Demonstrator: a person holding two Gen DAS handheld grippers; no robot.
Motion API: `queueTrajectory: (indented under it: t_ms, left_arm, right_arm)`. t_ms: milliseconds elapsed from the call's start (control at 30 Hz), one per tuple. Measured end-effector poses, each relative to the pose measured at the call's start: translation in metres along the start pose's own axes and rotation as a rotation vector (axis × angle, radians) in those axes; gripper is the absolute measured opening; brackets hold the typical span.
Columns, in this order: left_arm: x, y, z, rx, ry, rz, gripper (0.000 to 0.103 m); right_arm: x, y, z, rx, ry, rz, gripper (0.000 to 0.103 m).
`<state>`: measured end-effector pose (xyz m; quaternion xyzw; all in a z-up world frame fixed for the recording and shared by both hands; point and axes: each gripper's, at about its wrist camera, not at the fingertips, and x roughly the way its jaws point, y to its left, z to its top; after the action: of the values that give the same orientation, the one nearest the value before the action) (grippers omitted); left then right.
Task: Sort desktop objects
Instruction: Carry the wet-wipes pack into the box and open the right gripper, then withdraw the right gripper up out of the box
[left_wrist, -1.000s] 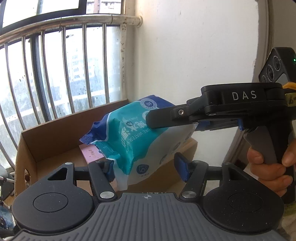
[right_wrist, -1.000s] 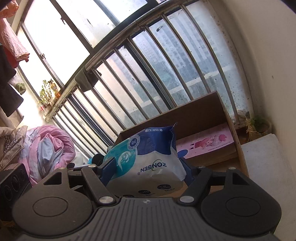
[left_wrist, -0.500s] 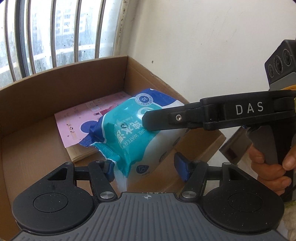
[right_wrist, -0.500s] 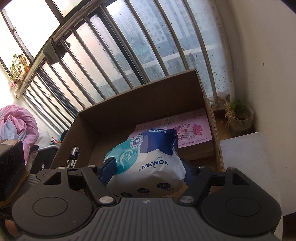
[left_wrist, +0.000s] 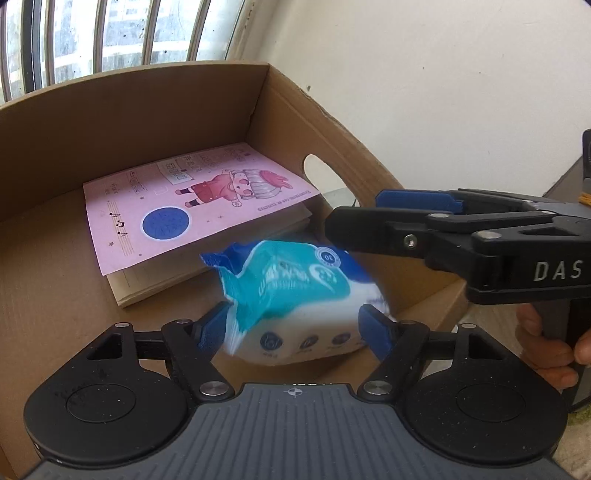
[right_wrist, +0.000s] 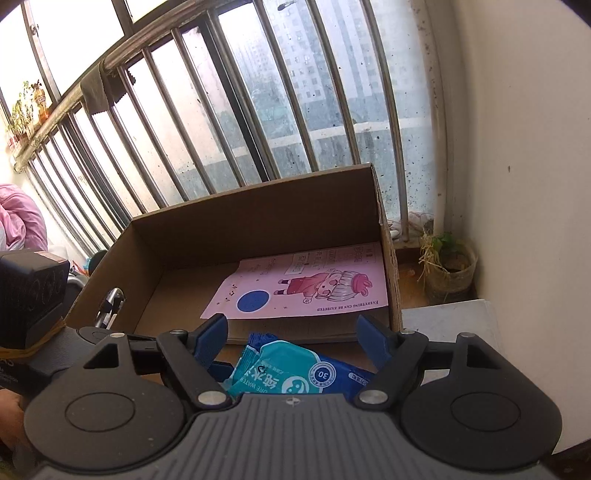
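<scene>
The wet-wipe pack (left_wrist: 295, 295) is showing blurred at lower centre of the left wrist view, inside the cardboard box (left_wrist: 129, 99), just below the pink notebook (left_wrist: 192, 199). The left gripper (left_wrist: 295, 328) is standing wide open, its blue pads flanking the pack without clearly pinching it. The right gripper (right_wrist: 293, 336) is gaping open too, holding nothing, the pack lying beneath it at lower centre

Glossy plastic wipes pack (left_wrist: 295, 291), matt corrugated cardboard box (left_wrist: 147, 107), smooth paper booklet (left_wrist: 192, 206).
</scene>
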<state>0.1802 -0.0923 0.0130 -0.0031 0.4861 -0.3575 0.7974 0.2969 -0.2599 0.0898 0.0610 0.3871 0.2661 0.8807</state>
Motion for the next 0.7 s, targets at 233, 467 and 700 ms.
queueTrajectory:
  t_ms: [233, 467, 700]
  left_arm:
    - [-0.004, 0.007, 0.005, -0.041, 0.013, -0.036, 0.080]
    - [-0.014, 0.009, 0.017, -0.086, 0.023, -0.090, 0.090]
    - [0.005, 0.012, 0.019, -0.162, 0.094, -0.138, 0.092]
  right_arm:
    - [-0.009, -0.009, -0.003, 0.034, -0.019, 0.045, 0.080]
    - [-0.017, -0.012, -0.006, 0.061, -0.046, 0.087, 0.080]
    - [-0.024, -0.013, -0.009, 0.063, -0.057, 0.109, 0.080]
